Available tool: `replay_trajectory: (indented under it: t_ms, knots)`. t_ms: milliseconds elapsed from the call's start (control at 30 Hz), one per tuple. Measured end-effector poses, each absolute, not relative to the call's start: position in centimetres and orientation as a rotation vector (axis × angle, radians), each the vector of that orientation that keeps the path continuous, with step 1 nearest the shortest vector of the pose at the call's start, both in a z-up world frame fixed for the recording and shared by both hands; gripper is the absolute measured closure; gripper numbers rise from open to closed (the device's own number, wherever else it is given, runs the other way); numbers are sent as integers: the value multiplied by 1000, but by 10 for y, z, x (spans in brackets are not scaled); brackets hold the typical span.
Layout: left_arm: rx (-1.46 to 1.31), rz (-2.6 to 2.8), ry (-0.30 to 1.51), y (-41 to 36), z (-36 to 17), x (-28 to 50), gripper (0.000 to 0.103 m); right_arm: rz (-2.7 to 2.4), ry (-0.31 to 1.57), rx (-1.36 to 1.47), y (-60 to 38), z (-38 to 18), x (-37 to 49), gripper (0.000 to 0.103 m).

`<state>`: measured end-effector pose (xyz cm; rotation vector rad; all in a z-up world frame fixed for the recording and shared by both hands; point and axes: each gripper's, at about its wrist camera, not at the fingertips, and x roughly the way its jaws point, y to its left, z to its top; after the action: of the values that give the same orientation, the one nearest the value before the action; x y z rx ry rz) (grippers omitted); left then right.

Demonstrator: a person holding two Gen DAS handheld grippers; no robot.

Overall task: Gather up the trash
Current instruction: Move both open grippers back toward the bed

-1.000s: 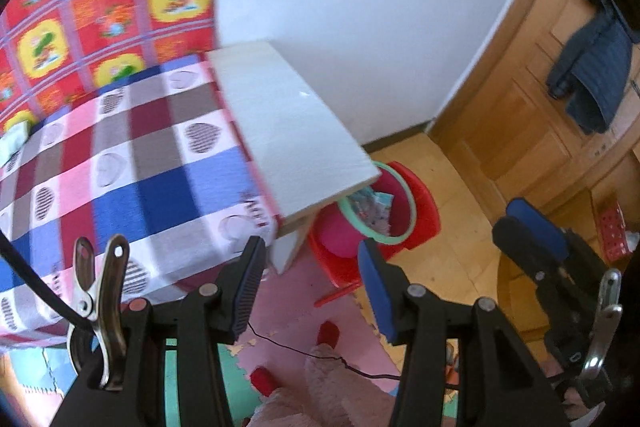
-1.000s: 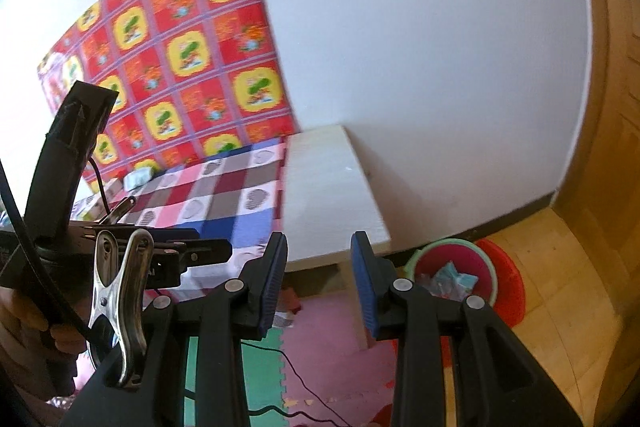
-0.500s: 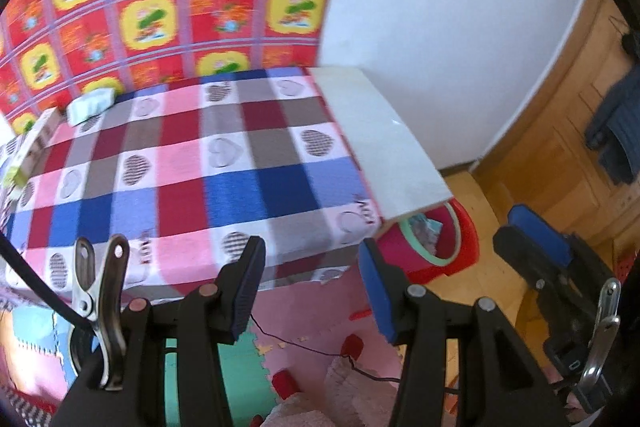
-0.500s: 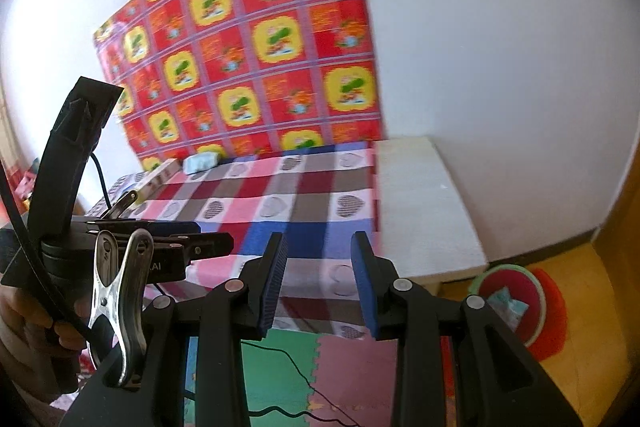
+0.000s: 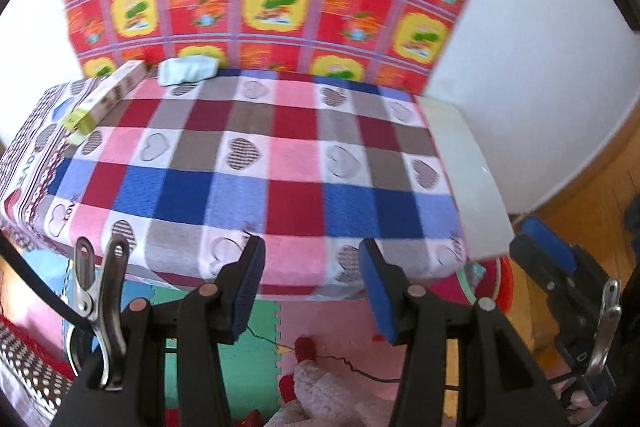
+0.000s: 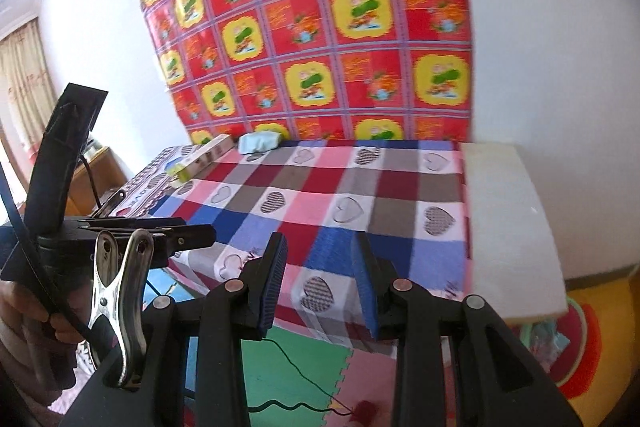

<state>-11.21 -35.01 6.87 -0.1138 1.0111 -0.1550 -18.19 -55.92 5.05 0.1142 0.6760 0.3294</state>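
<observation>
Both pairs of fingers stand partly open and empty, left gripper (image 5: 310, 281) and right gripper (image 6: 318, 281) short of the checked table (image 5: 280, 155). I'd reach to its far left for the long box (image 5: 106, 99), then the pale packet (image 5: 188, 70), keeping the bin (image 6: 576, 339) in mind.

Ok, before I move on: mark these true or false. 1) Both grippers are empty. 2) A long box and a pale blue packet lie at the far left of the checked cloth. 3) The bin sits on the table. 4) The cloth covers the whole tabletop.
1) True: the left gripper and the right gripper have nothing between their jaws.
2) True: the long box and the pale blue packet lie there on the checked cloth.
3) False: the bin stands on the floor, under the table's right end.
4) False: a bare white strip of tabletop shows at the right.
</observation>
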Motion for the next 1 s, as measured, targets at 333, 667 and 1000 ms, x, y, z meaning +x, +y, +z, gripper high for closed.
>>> replay_trajectory:
  t_ms: [333,667,1000]
  knots:
    - [-192,18,1007,-292,58,-62,52,508,683,40,-527,37,-107,69]
    - [-265,157,993,-233,59,-44,52,611,710,9,-487,34,-52,69]
    - [-260,201,994,-140,60,-23,52,586,728,44,-434,30,-24,69]
